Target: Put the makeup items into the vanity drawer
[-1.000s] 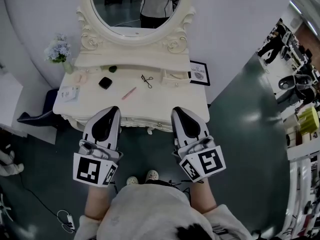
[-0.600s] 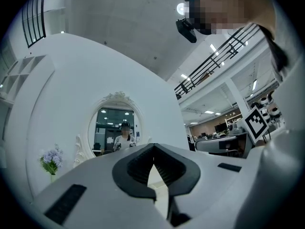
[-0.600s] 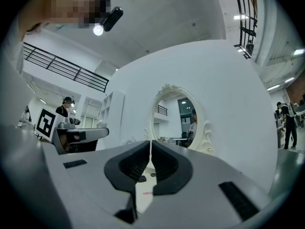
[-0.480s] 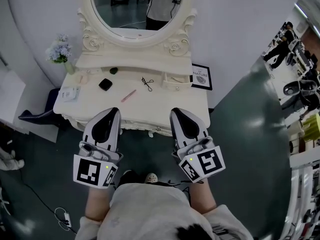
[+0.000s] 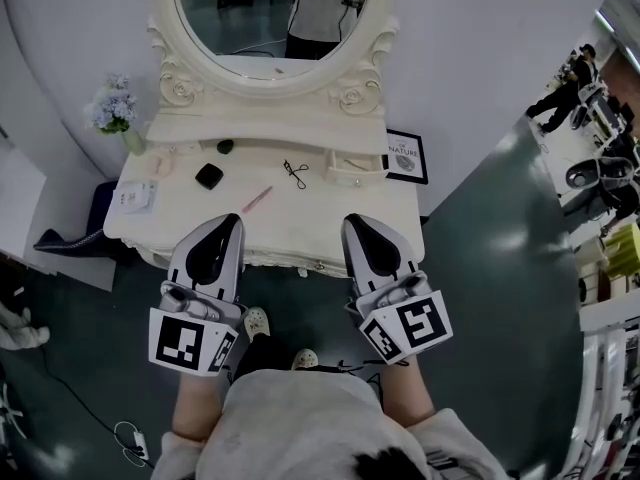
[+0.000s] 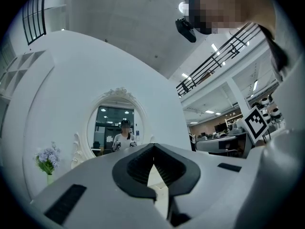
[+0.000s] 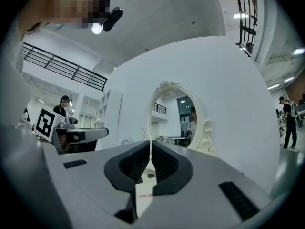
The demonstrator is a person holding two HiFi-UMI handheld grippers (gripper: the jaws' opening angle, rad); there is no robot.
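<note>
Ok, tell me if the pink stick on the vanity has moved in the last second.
No. The pink stick keeps its place on the vanity top, between the black compact and the eyelash curler; only the head view shifted.

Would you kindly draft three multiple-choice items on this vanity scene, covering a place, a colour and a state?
1. Where do the flowers stand?
A. the vanity's back left corner
B. beside the framed picture
C. on the floor
2. What colour is the compact?
A. pink
B. black
C. white
3. How are the grippers?
A. both shut, empty
B. both open
C. left holds the compact
Answers: A, they sit left of the mirror; B, it shows black against the cream top; A, left gripper and right gripper have jaws together, nothing between.
</note>
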